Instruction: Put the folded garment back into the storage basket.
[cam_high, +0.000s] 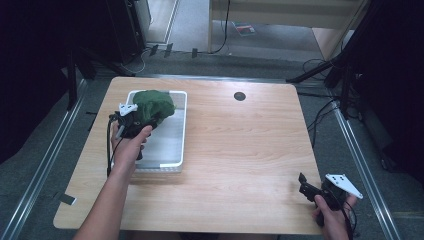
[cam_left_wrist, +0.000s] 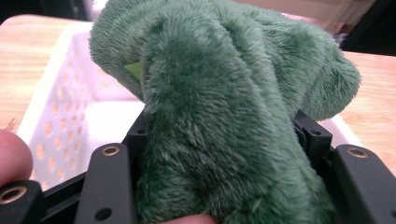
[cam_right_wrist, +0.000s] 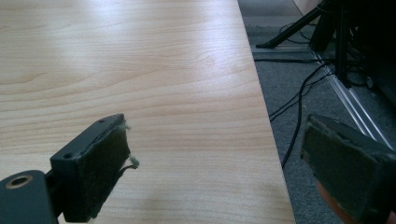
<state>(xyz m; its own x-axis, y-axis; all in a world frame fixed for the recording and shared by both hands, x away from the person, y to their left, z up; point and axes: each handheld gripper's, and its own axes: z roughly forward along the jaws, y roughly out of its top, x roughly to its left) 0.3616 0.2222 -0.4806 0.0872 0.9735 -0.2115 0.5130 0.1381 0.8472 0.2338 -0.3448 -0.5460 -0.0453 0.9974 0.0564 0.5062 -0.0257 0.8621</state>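
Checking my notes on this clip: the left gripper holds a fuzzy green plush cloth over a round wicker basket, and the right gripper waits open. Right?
Not quite: the basket is rectangular white perforated plastic, as the high view shows. The left gripper does clamp the fuzzy green plush cloth; the right gripper waits open.

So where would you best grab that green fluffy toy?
By a narrow bunched fold, as the left gripper does now, coming from the near side over the basket rim. The plush toy squashes easily, so the fingers pinch a ridge of it.
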